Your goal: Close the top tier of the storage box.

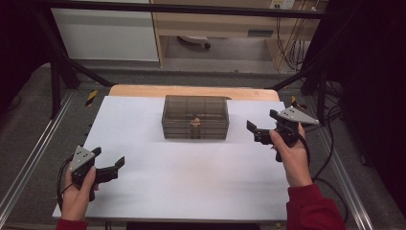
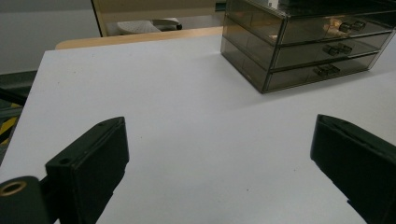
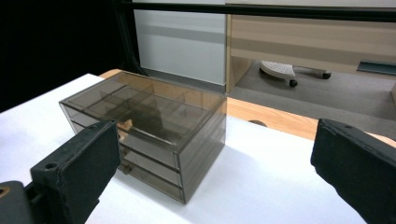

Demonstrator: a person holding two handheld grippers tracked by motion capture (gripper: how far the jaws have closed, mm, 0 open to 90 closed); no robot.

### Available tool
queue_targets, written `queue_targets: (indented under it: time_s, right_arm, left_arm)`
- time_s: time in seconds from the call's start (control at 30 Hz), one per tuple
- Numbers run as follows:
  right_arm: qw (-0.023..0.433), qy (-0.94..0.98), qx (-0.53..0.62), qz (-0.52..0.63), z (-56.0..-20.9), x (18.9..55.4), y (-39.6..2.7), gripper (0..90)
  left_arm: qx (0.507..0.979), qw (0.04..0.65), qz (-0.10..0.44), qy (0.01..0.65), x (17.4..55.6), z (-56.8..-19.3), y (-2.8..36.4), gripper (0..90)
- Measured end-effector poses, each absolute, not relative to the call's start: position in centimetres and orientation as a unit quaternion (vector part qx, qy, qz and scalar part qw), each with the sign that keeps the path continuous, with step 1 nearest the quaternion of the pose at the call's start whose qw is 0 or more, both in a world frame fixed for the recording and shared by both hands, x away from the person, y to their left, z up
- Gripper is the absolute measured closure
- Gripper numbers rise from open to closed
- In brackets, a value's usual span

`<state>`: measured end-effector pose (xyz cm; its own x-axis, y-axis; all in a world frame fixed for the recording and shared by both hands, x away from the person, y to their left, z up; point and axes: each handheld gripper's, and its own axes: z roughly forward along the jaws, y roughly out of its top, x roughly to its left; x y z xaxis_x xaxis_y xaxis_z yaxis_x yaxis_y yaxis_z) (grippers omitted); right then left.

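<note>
High view: drawer box (image 1: 195, 117) sat at frame centre, long axis left-right, handles facing person. Right gripper (image 1: 262, 125) just right of box, nearer; left gripper (image 1: 114, 163) lower left, well apart. Both empty.

Left gripper view: box (image 2: 308, 42) upper right, beyond jaws; jaws spread wide, touching nothing.

Right gripper view: box (image 3: 149, 128) at centre-left, side wall toward camera; jaws spread wide, nothing between.
</note>
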<state>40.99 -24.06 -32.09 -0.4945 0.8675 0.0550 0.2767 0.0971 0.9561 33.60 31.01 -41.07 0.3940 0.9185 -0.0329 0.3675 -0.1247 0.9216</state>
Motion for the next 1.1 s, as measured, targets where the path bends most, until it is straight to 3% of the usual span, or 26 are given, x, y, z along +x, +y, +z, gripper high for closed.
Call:
queue_targets:
  time_s: [1.1]
  right_arm:
    - [0.292,0.680,0.429,0.517,-33.1,38.6,-27.7,3.3]
  left_arm:
    - [0.693,0.469,0.288,0.465,33.6,-41.2,30.9,4.5]
